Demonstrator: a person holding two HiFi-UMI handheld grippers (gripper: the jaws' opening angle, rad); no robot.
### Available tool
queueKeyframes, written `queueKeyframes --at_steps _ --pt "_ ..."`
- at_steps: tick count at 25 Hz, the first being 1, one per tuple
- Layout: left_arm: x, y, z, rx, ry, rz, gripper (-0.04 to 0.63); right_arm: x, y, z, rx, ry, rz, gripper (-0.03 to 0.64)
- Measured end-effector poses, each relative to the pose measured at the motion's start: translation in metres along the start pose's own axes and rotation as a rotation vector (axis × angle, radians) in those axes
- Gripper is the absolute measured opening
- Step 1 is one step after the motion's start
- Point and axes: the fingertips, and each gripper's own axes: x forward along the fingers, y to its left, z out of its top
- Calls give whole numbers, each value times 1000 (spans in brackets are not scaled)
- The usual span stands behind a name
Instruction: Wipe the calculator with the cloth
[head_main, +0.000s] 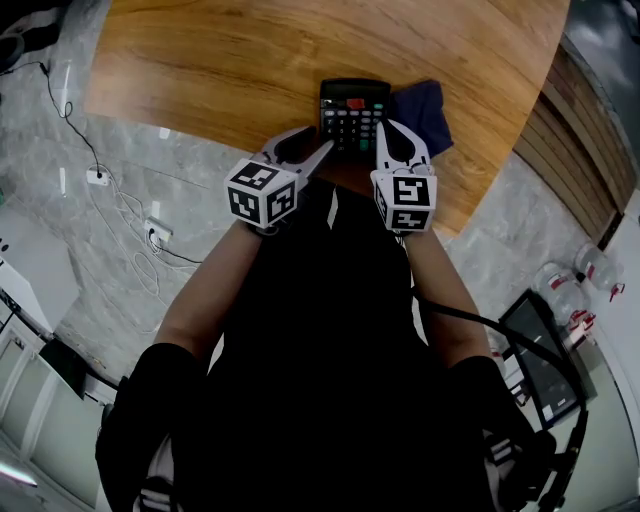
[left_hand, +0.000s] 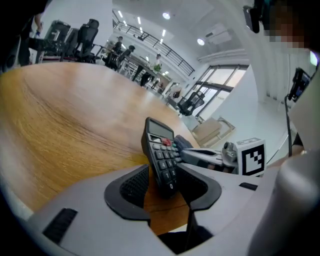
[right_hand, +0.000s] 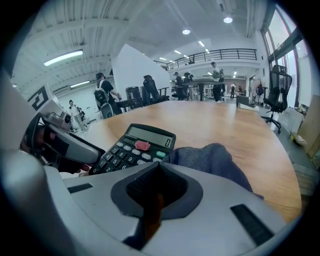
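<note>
Wooden surface (head_main: 200, 60) - calculator (head_main: 353, 110) lies flat near its close edge, keys up. Dark blue cloth (head_main: 428, 112) is bunched just right of the calculator, touching it. Left hand-held gripper (head_main: 320, 140) has its jaws wide, astride the calculator's near end, pads not pressing. Right hand-held gripper (head_main: 398, 135) - jaws together, tips at the cloth's near edge beside the calculator.

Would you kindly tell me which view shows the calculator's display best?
The right gripper view: the calculator faces the camera, display clear. The head view shows it small from above; the left gripper view shows it steeply foreshortened between open jaws.
</note>
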Motion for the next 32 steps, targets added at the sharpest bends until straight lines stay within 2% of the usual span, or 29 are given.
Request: queueKeyframes --at_steps 2,9,12,19,25,29,32 --pt "3 -5 -1 -24 15 -40 161 -1 0 0 -2 -5 -4 15" --pt "17 2 3 -26 43 -25 160 -1 0 1 4 -13 -4 15" --pt "20 -1 5 -66 43 -50 160 -2 0 2 4 -18 -9 15" --pt "17 -6 13 -190 -70 -115 100 -8 -7 2 56 1 9 17" --pt "8 -11 24 -242 -131 -161 80 -38 -13 15 -29 -12 -44 18" --pt "1 -14 32 -276 -160 -187 72 -43 -42 6 -14 69 -99 119" --pt "-2 -14 34 -331 -183 -205 71 -32 -60 -6 -1 155 -96 123"
